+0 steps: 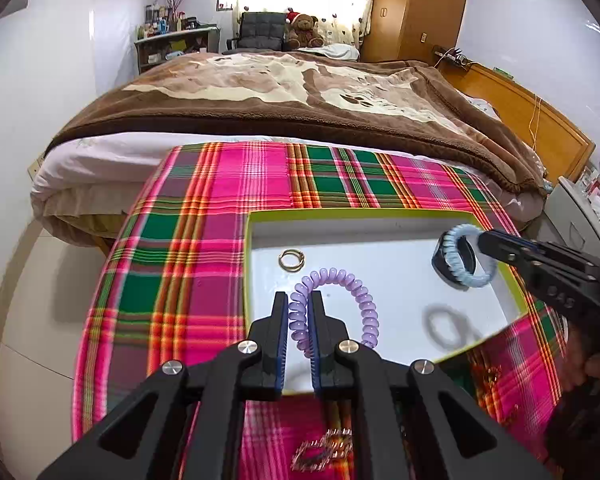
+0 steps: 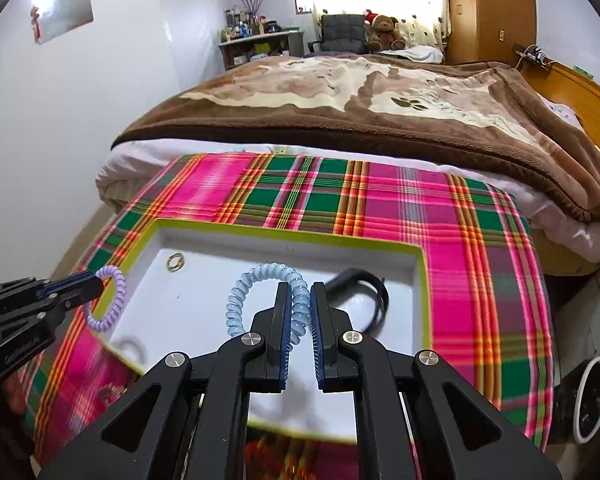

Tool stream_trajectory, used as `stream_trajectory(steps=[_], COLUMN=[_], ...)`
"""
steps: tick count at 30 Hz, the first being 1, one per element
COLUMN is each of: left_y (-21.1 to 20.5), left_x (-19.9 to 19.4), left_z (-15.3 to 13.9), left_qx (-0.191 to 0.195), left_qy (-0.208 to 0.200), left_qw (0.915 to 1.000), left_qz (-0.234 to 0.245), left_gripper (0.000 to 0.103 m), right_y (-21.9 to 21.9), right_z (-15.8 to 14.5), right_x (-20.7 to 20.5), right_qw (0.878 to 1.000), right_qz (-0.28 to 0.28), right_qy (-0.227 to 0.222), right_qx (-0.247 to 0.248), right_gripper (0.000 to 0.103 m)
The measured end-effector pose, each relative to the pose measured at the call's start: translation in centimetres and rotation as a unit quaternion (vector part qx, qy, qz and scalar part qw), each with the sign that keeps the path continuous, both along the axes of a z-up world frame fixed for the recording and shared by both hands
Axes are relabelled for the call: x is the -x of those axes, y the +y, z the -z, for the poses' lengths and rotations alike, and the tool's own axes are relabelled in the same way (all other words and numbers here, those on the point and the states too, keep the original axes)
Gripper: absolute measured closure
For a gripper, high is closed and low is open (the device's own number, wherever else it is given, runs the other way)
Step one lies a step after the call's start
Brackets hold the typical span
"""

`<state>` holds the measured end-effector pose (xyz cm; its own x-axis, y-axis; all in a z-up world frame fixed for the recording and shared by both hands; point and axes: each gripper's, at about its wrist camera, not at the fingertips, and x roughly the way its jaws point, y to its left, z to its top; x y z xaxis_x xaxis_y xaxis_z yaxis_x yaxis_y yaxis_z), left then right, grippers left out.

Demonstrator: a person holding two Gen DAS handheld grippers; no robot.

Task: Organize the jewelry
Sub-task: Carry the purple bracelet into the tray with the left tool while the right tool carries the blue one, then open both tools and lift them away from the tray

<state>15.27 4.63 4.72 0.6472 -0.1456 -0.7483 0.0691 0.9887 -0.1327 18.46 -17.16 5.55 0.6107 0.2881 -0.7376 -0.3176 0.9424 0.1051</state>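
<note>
A white tray with a lime-green rim [image 1: 360, 213] [image 2: 284, 227] lies on a plaid cloth. My left gripper [image 1: 300, 300] is shut on a purple spiral hair tie [image 1: 364, 300], held above the tray's near left part; it shows at the left of the right wrist view [image 2: 116, 300]. My right gripper [image 2: 300, 292] is shut on a light blue spiral hair tie [image 2: 240, 300], held above the tray; it also shows in the left wrist view [image 1: 470, 258]. A gold ring [image 1: 291, 259] [image 2: 175, 261] lies in the tray's far left. A black watch [image 1: 446, 264] [image 2: 364, 284] sits by the blue tie.
The pink and green plaid cloth [image 1: 204, 248] covers the table. A gold chain [image 1: 324, 450] lies on the cloth in front of the tray. A bed with a brown blanket [image 1: 284, 92] stands just behind the table. A round white-rimmed object [image 2: 590, 396] is at lower right.
</note>
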Motion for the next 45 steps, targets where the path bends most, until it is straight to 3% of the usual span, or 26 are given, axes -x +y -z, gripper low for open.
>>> stream_trajectory(steps=[12, 34, 37, 41, 45], left_y=[-0.6, -0.7, -0.7, -0.9, -0.7], left_x=[-3.6, -4.7, -4.6, -4.5, -4.1], left_z=[2.9, 4.6, 4.5, 4.1, 3.7], left_qx=[-0.003, -0.004, -0.001, -0.005, 0.001], left_qy=[0.039, 0.065, 0.065, 0.059, 0.054], left_qw=[0.9992, 0.9979, 0.9979, 0.9983, 0.9985], left_qz=[0.004, -0.001, 0.001, 0.002, -0.002], left_gripper=[0.093, 0.092, 0.087, 0.071, 0.068], right_y=[1.4, 2.6, 2.6, 2.6, 2.3], right_z=[3.2, 4.4, 4.4, 4.1, 3.6], right_x=[-4.0, -4.7, -4.7, -4.5, -4.2], right_qw=[0.999, 0.998, 0.998, 0.998, 0.999], right_qz=[-0.004, -0.019, -0.021, -0.021, -0.019], right_qy=[0.044, 0.044, 0.043, 0.039, 0.035], right_qx=[0.013, 0.045, 0.045, 0.047, 0.037], right_gripper=[0.093, 0.093, 0.091, 0.085, 0.077])
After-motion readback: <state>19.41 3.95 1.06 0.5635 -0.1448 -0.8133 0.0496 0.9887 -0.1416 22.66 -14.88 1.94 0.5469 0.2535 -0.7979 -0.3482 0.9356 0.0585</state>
